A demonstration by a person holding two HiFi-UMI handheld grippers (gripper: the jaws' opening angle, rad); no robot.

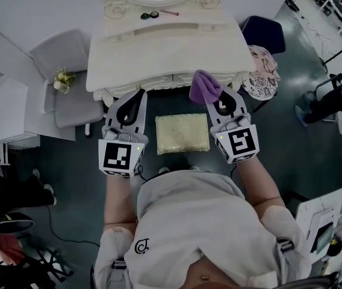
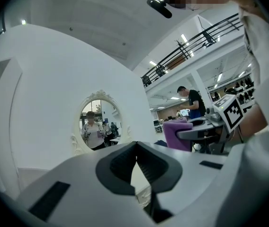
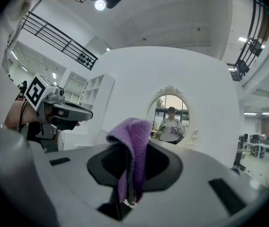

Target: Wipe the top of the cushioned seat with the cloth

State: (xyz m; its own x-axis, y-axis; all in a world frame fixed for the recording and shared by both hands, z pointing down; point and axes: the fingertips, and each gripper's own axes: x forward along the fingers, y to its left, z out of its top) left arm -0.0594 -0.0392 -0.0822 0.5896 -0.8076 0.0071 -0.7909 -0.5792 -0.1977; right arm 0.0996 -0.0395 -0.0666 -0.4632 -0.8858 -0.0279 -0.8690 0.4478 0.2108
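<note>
Purple and fluffy, the one cloth [image 3: 133,141] hangs folded from the right gripper [image 3: 130,161], whose jaws pinch it, raised near the dressing table [image 1: 165,47]. Only the head view shows the single cushioned seat [image 1: 182,133], a gold-toned square between the two grippers. Their own views face an oval mirror [image 2: 96,122] instead, and the left gripper [image 2: 135,150] has its jaws closed together, empty.

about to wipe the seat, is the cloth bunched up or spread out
Bunched up: the cloth hangs in a folded wad, pinched in the right claw.
</note>
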